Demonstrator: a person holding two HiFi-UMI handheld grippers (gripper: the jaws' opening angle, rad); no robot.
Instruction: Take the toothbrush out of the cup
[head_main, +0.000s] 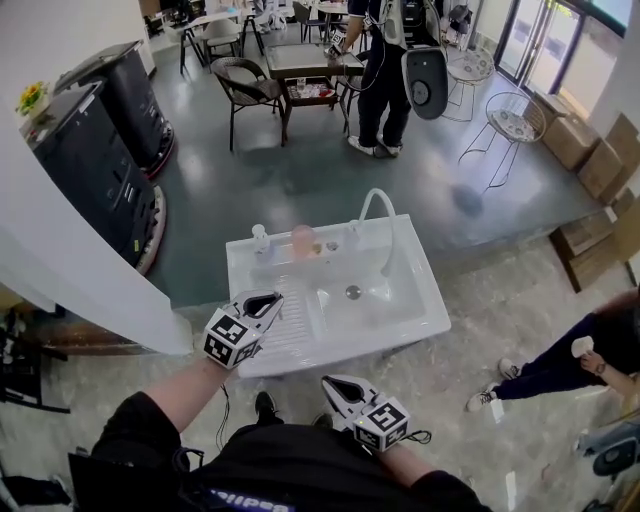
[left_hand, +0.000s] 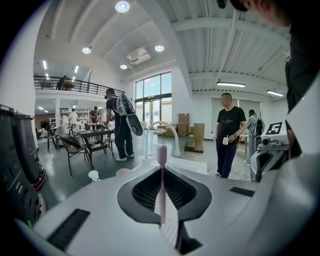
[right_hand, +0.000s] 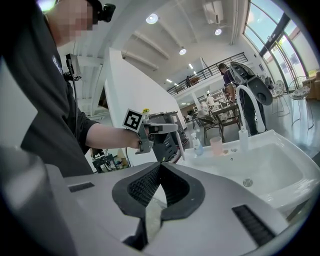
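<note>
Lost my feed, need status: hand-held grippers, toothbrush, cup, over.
Left hand-held gripper shut on pink toothbrush, upright, clear of cup. Right hand-held gripper shut, empty. Cup on sink back ledge. Nothing in the way.

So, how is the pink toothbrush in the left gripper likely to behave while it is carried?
The toothbrush looks thin and straight, so it is probably stiff and light. The left gripper pinches only a narrow handle, so it may pivot or slip between the jaws. Laid on the smooth sink, it could slide.
</note>
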